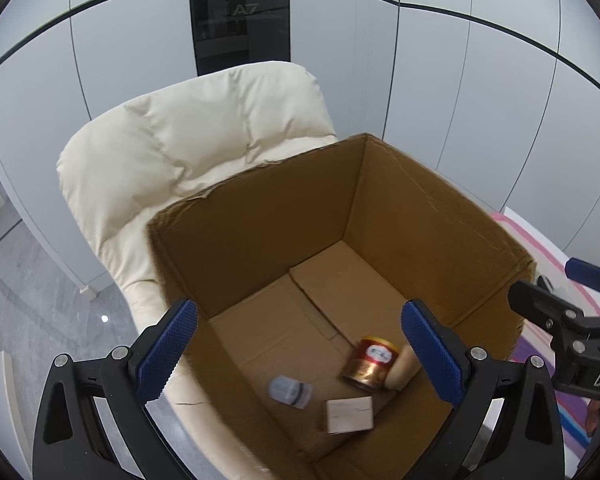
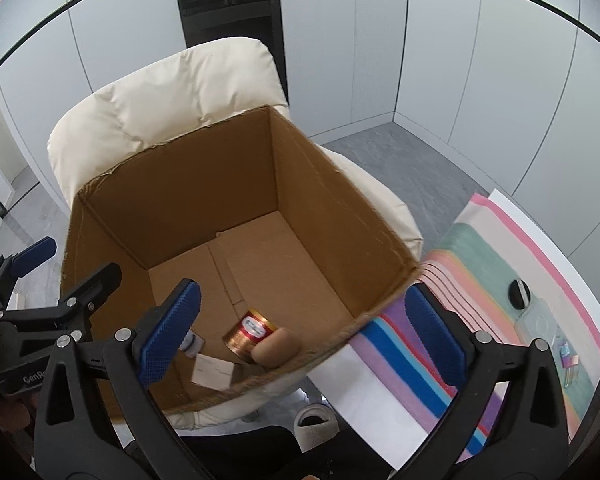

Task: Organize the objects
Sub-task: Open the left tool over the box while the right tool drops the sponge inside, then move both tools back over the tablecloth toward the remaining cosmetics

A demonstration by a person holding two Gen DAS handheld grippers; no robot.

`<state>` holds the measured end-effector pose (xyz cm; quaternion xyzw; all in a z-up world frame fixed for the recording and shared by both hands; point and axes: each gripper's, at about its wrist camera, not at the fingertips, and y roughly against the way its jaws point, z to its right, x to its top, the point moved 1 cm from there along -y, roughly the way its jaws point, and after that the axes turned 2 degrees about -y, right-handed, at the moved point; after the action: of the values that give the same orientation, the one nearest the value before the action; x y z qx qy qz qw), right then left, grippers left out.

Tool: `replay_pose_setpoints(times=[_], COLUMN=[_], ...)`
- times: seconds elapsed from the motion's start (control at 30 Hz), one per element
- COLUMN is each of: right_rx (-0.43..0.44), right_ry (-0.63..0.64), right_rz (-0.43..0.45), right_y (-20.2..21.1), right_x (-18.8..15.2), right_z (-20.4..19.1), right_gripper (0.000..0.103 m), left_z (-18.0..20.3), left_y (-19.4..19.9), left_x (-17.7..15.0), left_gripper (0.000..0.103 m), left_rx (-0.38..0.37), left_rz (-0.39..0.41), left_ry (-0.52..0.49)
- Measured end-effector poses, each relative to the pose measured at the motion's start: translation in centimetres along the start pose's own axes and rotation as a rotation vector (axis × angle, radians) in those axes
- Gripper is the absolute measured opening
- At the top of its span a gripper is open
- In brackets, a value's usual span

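Blue-padded jaws stand spread wide and empty on both the left gripper (image 1: 300, 354) and the right gripper (image 2: 302, 334), each angled down over the cardboard box (image 1: 440, 216) on the cream armchair (image 1: 188, 128). Below them on the box floor lie a white card (image 1: 350, 414), a pale capped bottle (image 1: 290, 389), a red-gold tin (image 1: 371, 362) on its side, and a tan oblong piece (image 1: 404, 368) touching it. I judge the left gripper nearer.
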<state>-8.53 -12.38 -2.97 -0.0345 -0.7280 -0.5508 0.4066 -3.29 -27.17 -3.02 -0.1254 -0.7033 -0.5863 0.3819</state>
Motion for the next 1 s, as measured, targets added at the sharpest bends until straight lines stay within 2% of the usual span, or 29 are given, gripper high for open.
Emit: replay_pose_setpoints(times=[0.27,0.83,1.0], right_rx=[-0.036,-0.118,-0.149], right_ry=[-0.036,-0.15,-0.173], right_rz=[-0.003,-0.004,-0.004], right_y=[0.6,2.4,3.1], right_x=[-0.8,-2.9,-3.8], right_z=[3.8,12.5,14.9], right_gripper=[0.103,0.103,0.103], left_z=[3.3,12.4,14.6], left_y=[-0.6,-0.3,-0.4], left_x=[0.6,1.0,1.0], left_gripper=[0.103,0.103,0.103], left_rx=[-0.029,-0.085,-0.113], left_rz=[-0.004,0.045,0.036], left_ry=[-0.026,-0.178,-0.194])
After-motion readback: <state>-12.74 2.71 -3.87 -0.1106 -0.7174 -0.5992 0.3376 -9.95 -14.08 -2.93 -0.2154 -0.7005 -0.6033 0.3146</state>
